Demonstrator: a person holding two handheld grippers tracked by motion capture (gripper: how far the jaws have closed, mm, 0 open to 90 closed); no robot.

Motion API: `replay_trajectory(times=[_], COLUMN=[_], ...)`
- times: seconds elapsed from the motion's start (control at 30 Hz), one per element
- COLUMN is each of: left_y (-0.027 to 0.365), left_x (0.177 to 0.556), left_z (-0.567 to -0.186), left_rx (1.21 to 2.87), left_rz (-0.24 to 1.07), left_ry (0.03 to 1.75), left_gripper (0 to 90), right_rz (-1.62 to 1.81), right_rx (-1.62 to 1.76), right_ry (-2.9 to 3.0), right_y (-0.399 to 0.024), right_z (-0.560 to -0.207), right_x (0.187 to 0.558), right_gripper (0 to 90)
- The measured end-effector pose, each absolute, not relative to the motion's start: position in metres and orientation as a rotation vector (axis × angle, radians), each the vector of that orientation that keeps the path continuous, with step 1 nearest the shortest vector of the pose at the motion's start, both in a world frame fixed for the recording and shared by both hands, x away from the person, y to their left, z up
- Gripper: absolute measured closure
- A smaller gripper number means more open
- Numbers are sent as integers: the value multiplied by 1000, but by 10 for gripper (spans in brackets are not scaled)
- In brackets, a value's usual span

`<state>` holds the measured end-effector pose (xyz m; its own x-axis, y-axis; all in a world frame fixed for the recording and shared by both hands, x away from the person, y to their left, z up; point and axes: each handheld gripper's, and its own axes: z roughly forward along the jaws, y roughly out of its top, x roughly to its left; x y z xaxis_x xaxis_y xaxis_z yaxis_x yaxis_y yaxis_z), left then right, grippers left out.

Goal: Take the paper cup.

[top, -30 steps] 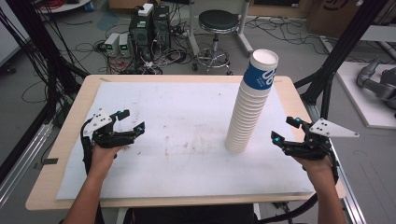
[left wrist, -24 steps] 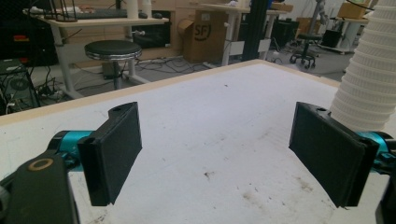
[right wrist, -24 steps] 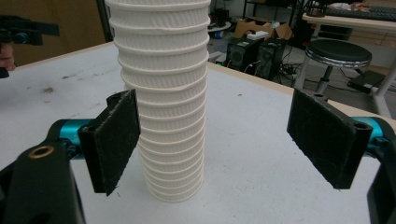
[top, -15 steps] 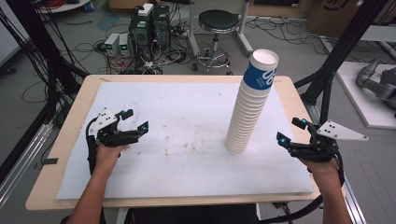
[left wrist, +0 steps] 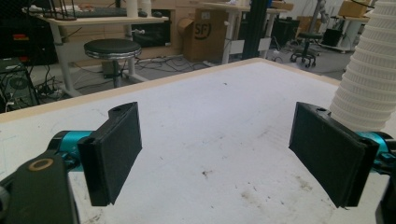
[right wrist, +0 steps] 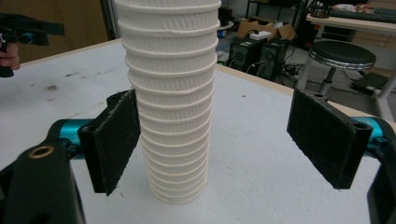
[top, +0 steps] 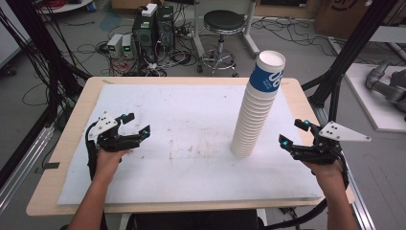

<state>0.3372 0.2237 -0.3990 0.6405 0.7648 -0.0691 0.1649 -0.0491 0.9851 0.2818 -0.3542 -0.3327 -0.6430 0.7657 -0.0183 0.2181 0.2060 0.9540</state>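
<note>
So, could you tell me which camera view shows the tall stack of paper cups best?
The high view: it takes in the whole stack of paper cups, from its base on the white mat up to the blue-printed top cup. The right gripper view shows its ribbed lower part close up between open jaws; the left gripper view catches just its edge.

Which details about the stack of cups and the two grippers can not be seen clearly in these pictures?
- Stack of cups: the cup count; its ribs blur in the high view.
- Its top: cut off by the upper edge in the right gripper view.
- Blue cup: its print is too small to read.
</note>
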Motion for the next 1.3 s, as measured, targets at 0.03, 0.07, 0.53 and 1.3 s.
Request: replay_trajectory(times=[0.03,0.07,0.53,1.3], left_y=[223,223,221,217], left_x=[337,337,336,338], left_z=[-399,-399,-398,-392], left_rx=[1574,1579,1578,1572], left_rz=[580,581,580,550], left_ry=[793,789,778,760], left_gripper=[168,168,168,168], right_rz=[1447,1444,1447,1535], right_rx=[906,907,907,840], right_ry=[1990,1993,1998,1970], right_y=[-353,-353,-352,-337], right_z=[-333,-334,-334,-318], right_x=[283,283,285,289], right_gripper=[176,176,176,176])
